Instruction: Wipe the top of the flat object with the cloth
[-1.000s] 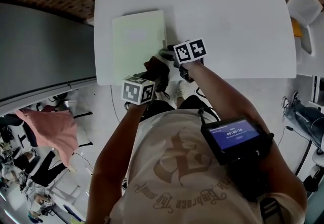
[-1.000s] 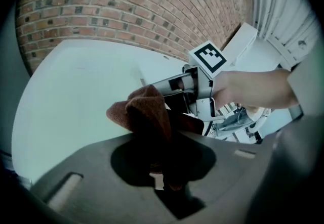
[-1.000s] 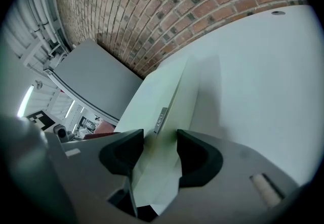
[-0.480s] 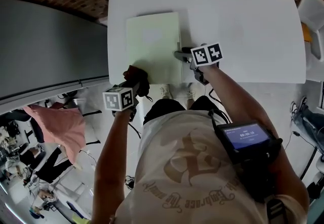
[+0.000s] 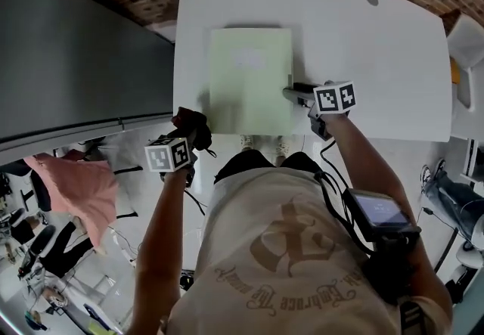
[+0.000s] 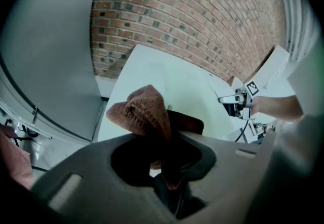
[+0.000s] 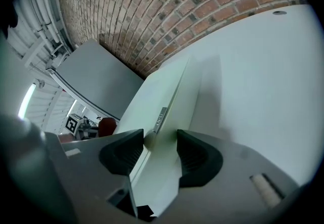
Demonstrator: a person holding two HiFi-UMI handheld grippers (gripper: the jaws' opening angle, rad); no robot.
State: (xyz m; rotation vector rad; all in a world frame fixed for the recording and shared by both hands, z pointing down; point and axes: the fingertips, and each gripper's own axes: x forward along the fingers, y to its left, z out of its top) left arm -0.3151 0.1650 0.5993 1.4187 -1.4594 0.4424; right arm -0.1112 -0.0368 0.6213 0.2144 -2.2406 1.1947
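— Nearest first: left gripper point(image 5: 189, 128)?
— Swung left since half a second back, off the desk's point(image 5: 378, 61) near left corner. Clenched on the brown cloth point(image 6: 144, 112), clear of the pale green flat object point(image 5: 249, 80).
— And right gripper point(image 7: 159, 149)?
— Held in place, clamped across the right edge of that object, flat at the desk's near edge.
— Any writing?
— Small strip label point(image 7: 160, 117) on its side, too blurred to read.
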